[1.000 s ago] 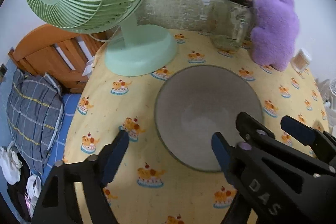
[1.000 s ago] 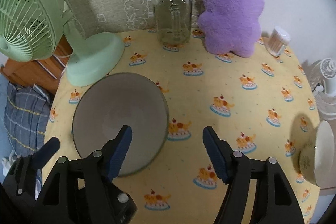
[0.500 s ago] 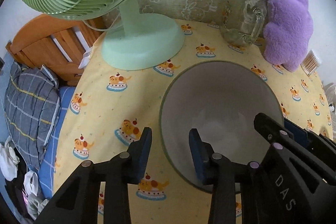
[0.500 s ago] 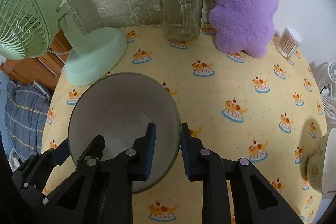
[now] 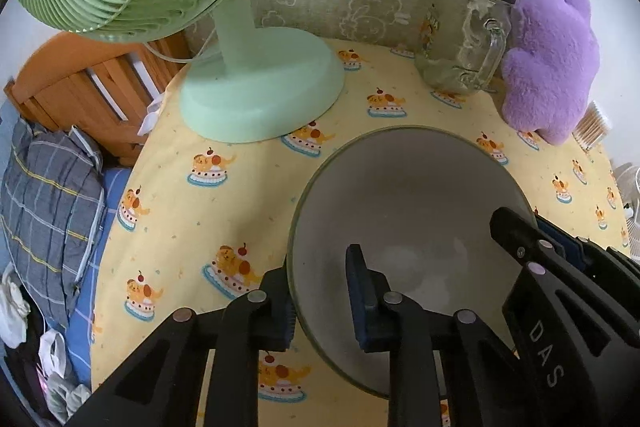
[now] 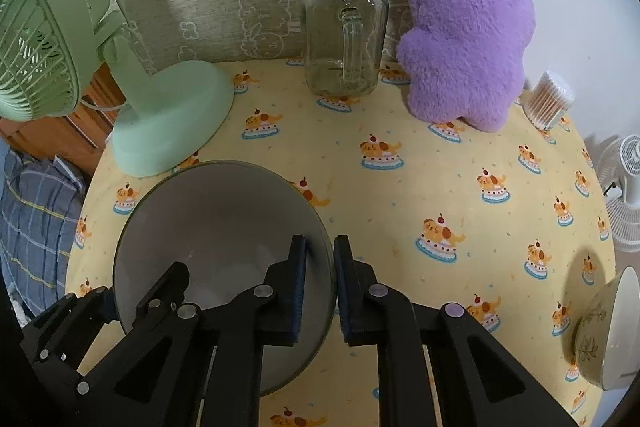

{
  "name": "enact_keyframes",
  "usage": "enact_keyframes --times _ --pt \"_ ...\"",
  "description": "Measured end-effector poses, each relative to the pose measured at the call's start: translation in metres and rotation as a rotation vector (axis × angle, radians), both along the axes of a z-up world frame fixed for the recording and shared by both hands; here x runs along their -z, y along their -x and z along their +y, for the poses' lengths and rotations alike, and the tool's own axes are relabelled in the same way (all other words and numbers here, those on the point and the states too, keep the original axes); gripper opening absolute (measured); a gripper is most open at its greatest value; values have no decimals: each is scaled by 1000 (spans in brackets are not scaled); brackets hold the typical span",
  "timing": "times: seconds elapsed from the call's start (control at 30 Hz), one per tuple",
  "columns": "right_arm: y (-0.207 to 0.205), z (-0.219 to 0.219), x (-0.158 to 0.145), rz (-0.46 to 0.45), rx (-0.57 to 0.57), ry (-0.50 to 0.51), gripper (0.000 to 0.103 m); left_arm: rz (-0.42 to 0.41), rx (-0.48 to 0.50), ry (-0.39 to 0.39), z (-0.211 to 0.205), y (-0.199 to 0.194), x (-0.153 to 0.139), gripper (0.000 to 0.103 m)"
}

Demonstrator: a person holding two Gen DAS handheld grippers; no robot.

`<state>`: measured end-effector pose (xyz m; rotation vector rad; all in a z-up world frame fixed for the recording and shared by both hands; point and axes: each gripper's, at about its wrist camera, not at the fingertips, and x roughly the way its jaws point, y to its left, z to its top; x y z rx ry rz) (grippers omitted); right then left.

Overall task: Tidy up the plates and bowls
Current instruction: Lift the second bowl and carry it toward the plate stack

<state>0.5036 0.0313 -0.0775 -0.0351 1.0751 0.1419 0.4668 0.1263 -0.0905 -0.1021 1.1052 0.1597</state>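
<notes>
Tools clamped on grey bowl

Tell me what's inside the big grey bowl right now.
Inside the grey bowl there is no food, only one finger of the left gripper and one finger of the right gripper. Gripper arms cover its near side.

Left gripper: black plastic arms, dark blue ribbed pads, silver round rivets. Right gripper: same build, pale purple rivets, white "DAS" lettering on side.
</notes>
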Motion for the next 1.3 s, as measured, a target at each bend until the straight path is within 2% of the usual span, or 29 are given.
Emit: enact_keyframes --times 0.33,0.9,1.3 --pt "12 -6 0 34 10 -13 17 22 14 -19 -7 13 -5 19" --pt "71 -24 -3 74 32 -9 17 61 29 -9 -22 68 -8 19" --pt "120 -25 -32 54 56 -5 17 27 59 -10 -21 114 -39 19"
